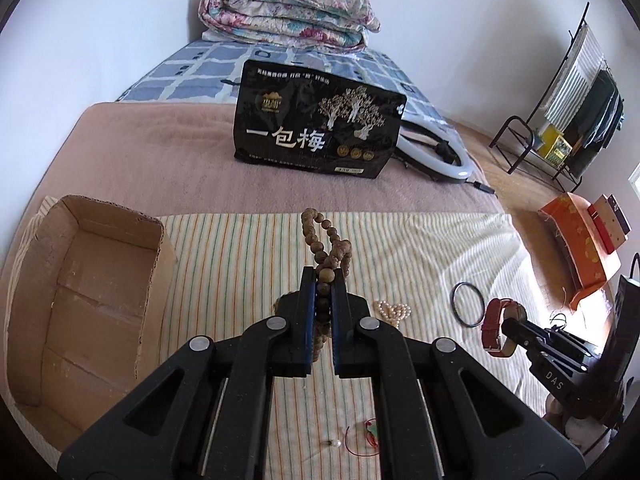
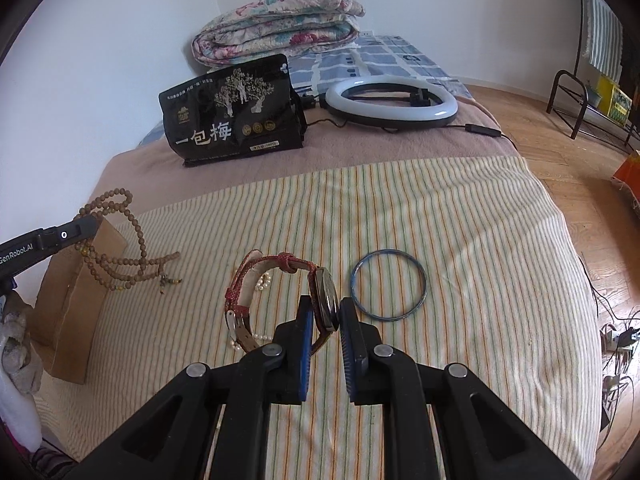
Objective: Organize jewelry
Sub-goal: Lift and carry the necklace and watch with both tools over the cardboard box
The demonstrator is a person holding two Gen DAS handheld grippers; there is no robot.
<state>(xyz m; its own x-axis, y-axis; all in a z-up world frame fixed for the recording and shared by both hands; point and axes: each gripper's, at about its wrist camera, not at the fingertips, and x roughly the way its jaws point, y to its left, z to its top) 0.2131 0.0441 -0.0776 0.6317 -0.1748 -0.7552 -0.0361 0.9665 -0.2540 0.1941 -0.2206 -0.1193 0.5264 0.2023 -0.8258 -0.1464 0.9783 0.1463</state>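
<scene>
My left gripper (image 1: pixel 323 276) is shut on a long string of brown wooden beads (image 1: pixel 326 240), lifted off the striped cloth; the same beads (image 2: pixel 120 256) dangle from the left gripper (image 2: pixel 86 226) at the left of the right wrist view. My right gripper (image 2: pixel 325 306) is shut on the case of a red-strapped wristwatch (image 2: pixel 280 276), held above the cloth; that watch (image 1: pixel 498 326) shows at the right in the left wrist view. A pearl strand (image 1: pixel 394 312) and a dark bangle (image 2: pixel 388 285) lie on the cloth. An open cardboard box (image 1: pixel 92 292) stands at the left.
A black snack bag (image 1: pixel 320 124) stands upright behind the striped cloth (image 2: pixel 440 240), with a ring light (image 2: pixel 390 102) beside it and a folded quilt (image 1: pixel 288 16) further back. A small pearl piece and a red cord item (image 1: pixel 370 432) lie near the front. An orange box (image 1: pixel 580 236) sits on the floor.
</scene>
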